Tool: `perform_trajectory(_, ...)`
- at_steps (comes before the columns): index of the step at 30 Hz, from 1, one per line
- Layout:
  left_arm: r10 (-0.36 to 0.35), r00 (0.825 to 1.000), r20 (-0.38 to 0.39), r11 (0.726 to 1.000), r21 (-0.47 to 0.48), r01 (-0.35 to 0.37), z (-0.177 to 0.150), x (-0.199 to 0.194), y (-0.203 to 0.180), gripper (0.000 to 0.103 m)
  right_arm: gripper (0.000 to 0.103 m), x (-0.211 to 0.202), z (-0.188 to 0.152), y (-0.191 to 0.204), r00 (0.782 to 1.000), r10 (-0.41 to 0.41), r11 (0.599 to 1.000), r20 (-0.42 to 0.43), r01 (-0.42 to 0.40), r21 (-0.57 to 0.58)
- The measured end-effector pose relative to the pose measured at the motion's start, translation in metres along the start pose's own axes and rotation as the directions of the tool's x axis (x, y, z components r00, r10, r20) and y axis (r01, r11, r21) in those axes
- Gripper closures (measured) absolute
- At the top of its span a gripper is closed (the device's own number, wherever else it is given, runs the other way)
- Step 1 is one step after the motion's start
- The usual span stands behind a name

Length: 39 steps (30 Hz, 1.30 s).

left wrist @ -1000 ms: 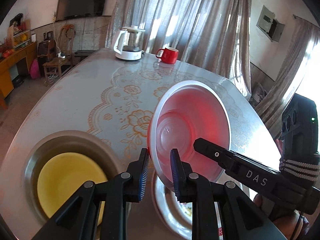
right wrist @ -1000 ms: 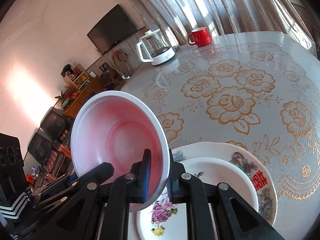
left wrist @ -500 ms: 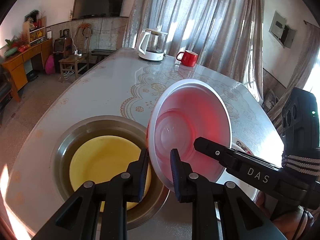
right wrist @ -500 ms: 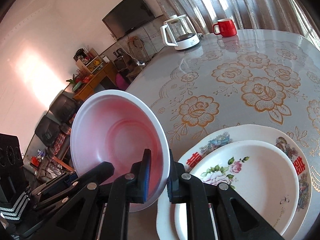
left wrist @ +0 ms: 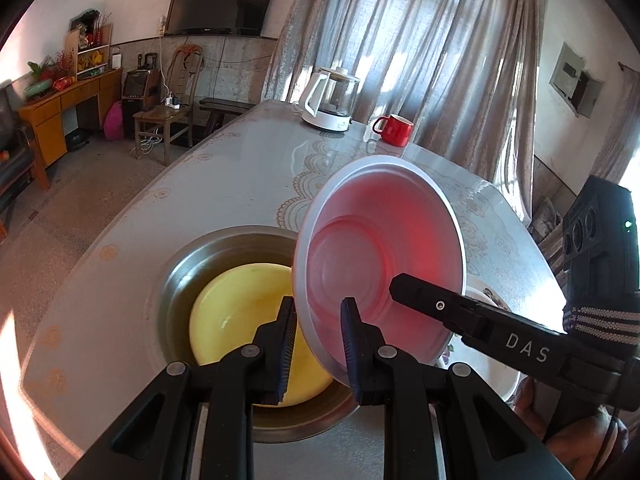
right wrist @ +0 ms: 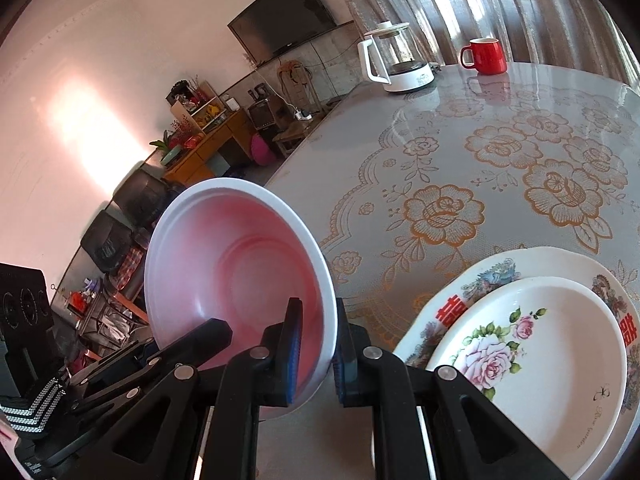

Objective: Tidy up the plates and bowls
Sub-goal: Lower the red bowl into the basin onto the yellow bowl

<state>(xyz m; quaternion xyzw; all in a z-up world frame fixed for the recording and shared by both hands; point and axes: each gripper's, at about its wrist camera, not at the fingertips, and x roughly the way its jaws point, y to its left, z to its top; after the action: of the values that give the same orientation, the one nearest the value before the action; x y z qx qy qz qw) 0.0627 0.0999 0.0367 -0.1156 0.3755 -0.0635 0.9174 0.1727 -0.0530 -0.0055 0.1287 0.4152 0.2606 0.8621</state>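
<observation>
A pink bowl [left wrist: 384,248] with a white rim hangs tilted in the air, its mouth facing me. My left gripper [left wrist: 318,344] is shut on its lower rim. My right gripper [right wrist: 316,352] is shut on the rim of the same pink bowl [right wrist: 240,264], and its finger [left wrist: 416,292] reaches into the bowl from the right. Below and left of the bowl, a yellow bowl [left wrist: 240,312] lies inside a steel basin [left wrist: 180,280]. A floral plate [right wrist: 532,344] is stacked on a larger patterned plate [right wrist: 496,272] at the right.
A glass kettle [left wrist: 332,100] and a red mug [left wrist: 394,130] stand at the far end of the table [left wrist: 240,168]. The table's near and left edges run close to the basin. A chair, a desk and a TV stand beyond.
Both grippers have carried the pink bowl leftward, away from the stacked plates. The steel basin with the yellow bowl now lies under its left edge.
</observation>
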Motion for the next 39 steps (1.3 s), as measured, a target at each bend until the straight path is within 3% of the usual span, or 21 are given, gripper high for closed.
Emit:
perform_trajectory(13,0.008,0.999,-0.037,0.993,-0.117,-0.012,-0.012,-0.004,0.052,0.081,0.091,0.039,-0.002,0.03,0.995,0.042,0.997,-0.096,-0.048,-0.062)
perform_trajectory(21,0.032,0.996,-0.08,0.989,-0.14,-0.043,-0.021,0.009,0.063,0.081,0.091,0.055,-0.01,0.026,0.99,0.007,0.999,-0.143,-0.014,-0.047)
perform_trajectory(30,0.085,0.994,-0.075,0.986,-0.138,-0.095,-0.019,0.015,0.066,0.079,0.088,0.052,-0.016,0.025,0.99,-0.037,0.997,-0.133,0.028,-0.07)
perform_trajectory(39,0.112,0.992,-0.06,0.986,-0.113,-0.118,-0.018,0.016,0.063,0.079,0.086,0.045,-0.017,0.02,0.992,-0.022,0.999,-0.12,0.016,-0.048)
